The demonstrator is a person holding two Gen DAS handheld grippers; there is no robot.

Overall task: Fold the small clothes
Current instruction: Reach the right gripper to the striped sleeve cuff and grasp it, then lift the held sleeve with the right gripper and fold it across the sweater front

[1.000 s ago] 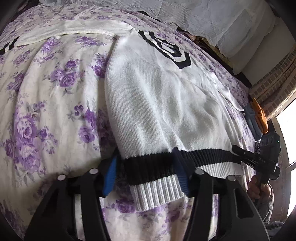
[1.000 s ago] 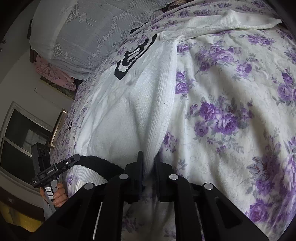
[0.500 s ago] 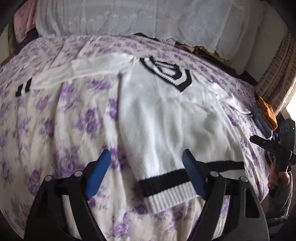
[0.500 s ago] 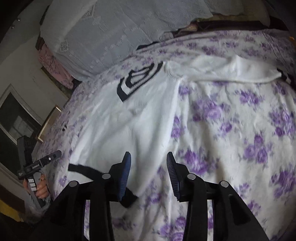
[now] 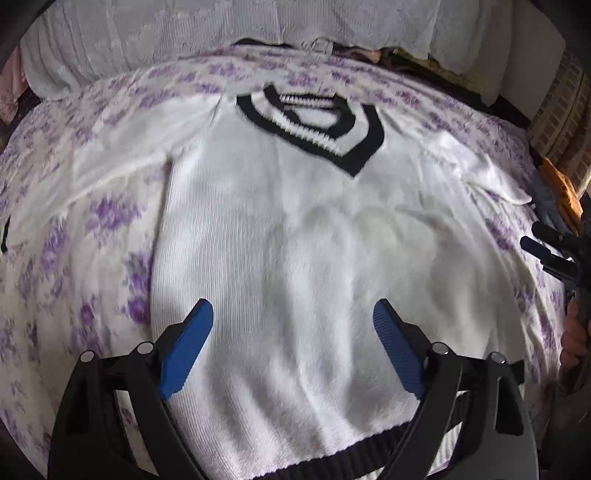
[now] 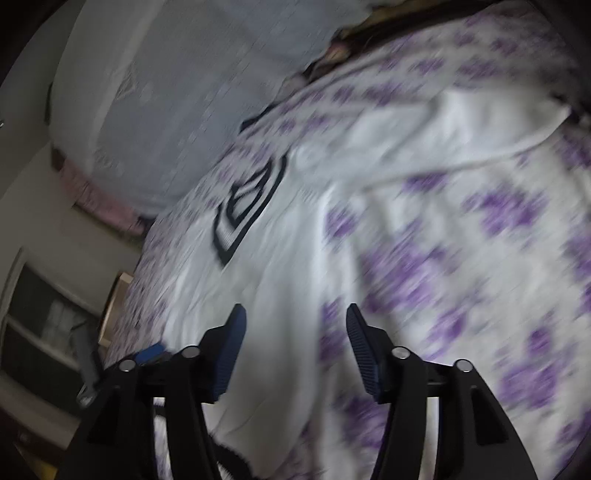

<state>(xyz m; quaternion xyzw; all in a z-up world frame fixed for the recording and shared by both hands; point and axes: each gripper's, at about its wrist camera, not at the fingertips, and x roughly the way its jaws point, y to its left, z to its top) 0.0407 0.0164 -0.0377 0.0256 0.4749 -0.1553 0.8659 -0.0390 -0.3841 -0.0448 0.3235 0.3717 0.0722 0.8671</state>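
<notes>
White knitted sweater (image 5: 295,240) with a black-and-white striped V-neck collar (image 5: 314,125) at its far end and a black band along its near hem (image 5: 332,458), lying flat and face up on the bed. One sleeve (image 5: 110,166) extends to the left across the bedspread; the other sleeve (image 5: 472,162) runs toward the right edge. In the right wrist view the same sweater (image 6: 266,280) appears blurred, with its collar (image 6: 247,206) at the far left and a sleeve (image 6: 443,133) stretching to the far right.

Left gripper (image 5: 291,314): jaws stand wide apart over the lower body of the sweater, having just been opening; the blue pads (image 5: 184,347) press on nothing and hold nothing. Right gripper (image 6: 293,314): jaws moderately apart, likewise just opening, empty, above the sweater's side edge where it meets the bedspread. In the left wrist view the right gripper (image 5: 550,251) shows at the far right edge, carried by a hand (image 5: 574,339).

Bedspread (image 5: 74,277): white with purple flowers, covering the bed under the garment. A pale lace-patterned pillow (image 5: 221,33) lies across the far end of the bed. An orange and grey item (image 5: 561,195), too small to identify, sits at the right edge of the bed.
</notes>
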